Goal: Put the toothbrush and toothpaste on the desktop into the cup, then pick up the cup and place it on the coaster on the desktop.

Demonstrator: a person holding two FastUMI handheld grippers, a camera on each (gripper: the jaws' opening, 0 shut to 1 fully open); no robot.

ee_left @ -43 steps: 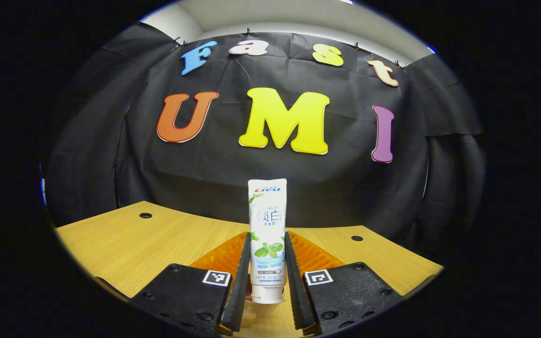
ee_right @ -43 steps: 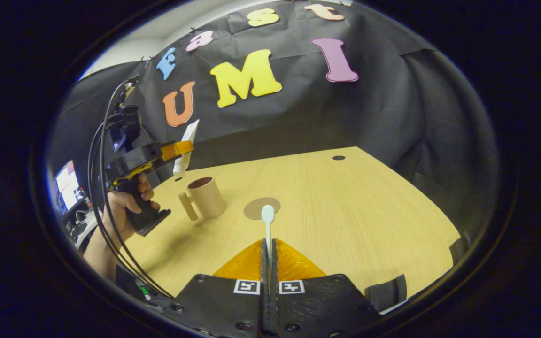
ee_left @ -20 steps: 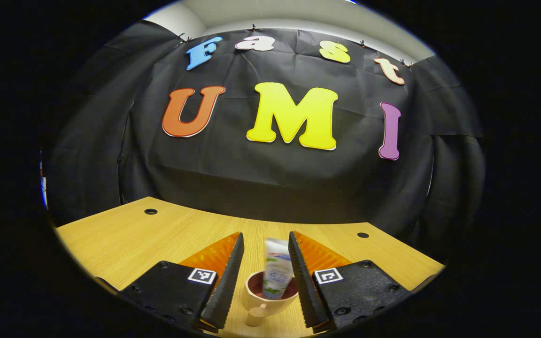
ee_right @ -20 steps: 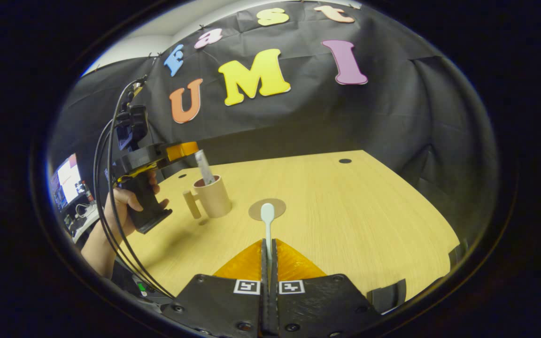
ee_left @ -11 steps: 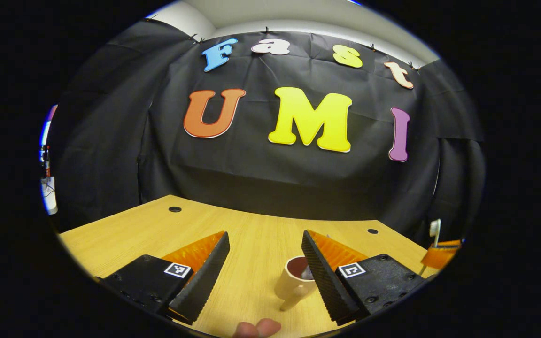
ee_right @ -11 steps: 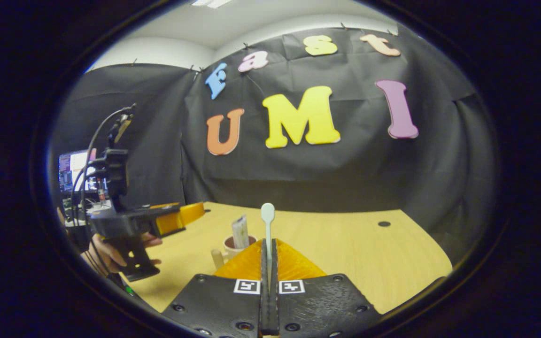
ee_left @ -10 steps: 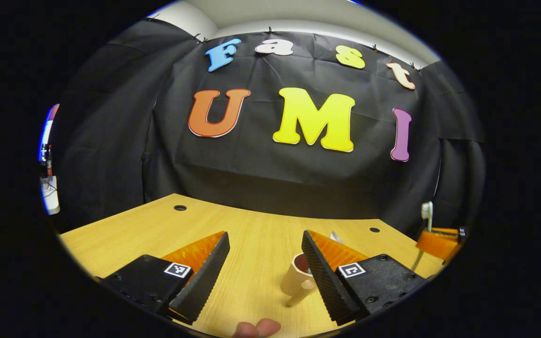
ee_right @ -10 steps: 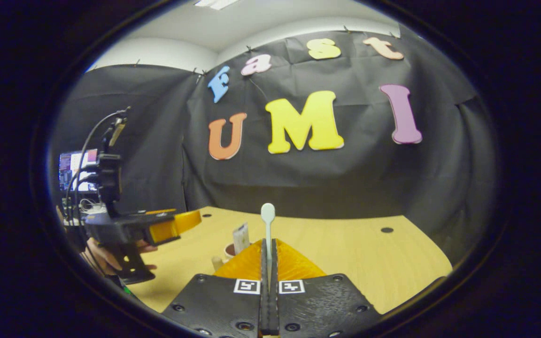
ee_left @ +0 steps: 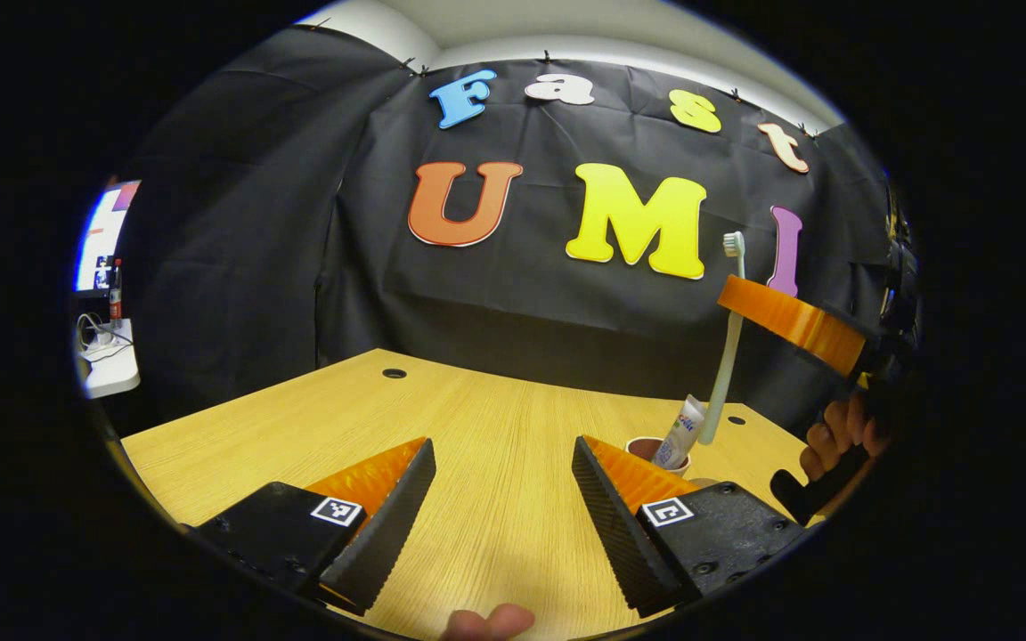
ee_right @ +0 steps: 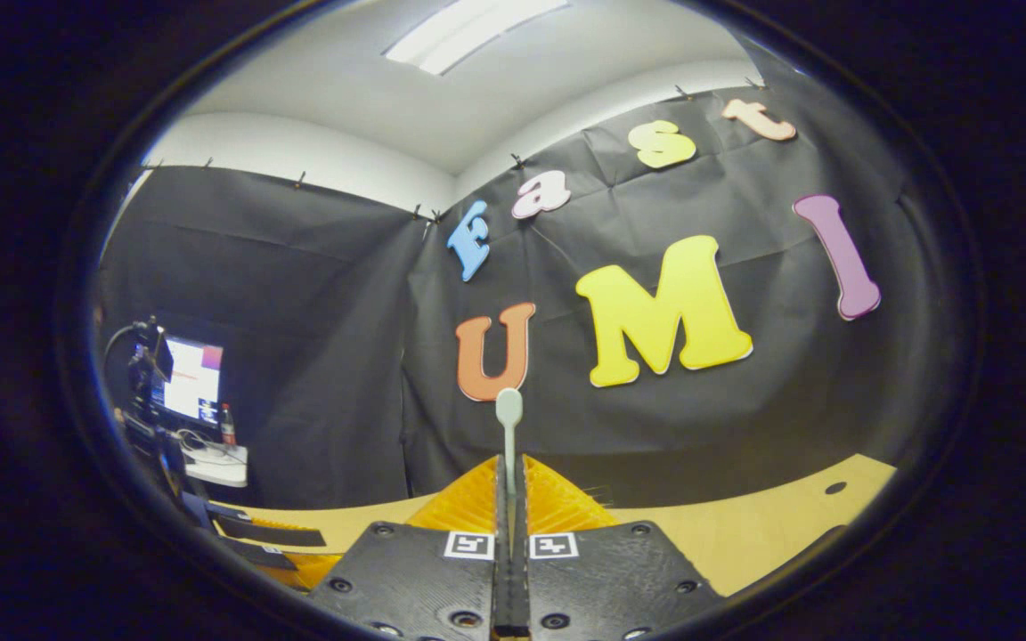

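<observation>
Toothbrush (ee_right: pixel 508 418) clenched in right claw (ee_right: pixel 510 499) | left claw (ee_left: pixel 502 481) released over bare desktop (ee_left: pixel 344 418)

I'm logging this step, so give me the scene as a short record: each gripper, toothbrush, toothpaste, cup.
left gripper: open, holds nothing, over the desk
right gripper: shut on the toothbrush, raised above the cup
toothbrush: upright, bristle end up, lower tip near the cup's rim; whether it is inside cannot be told
toothpaste: standing in the cup, leaning
cup: on the desk
hand: on the right gripper's grip
</observation>
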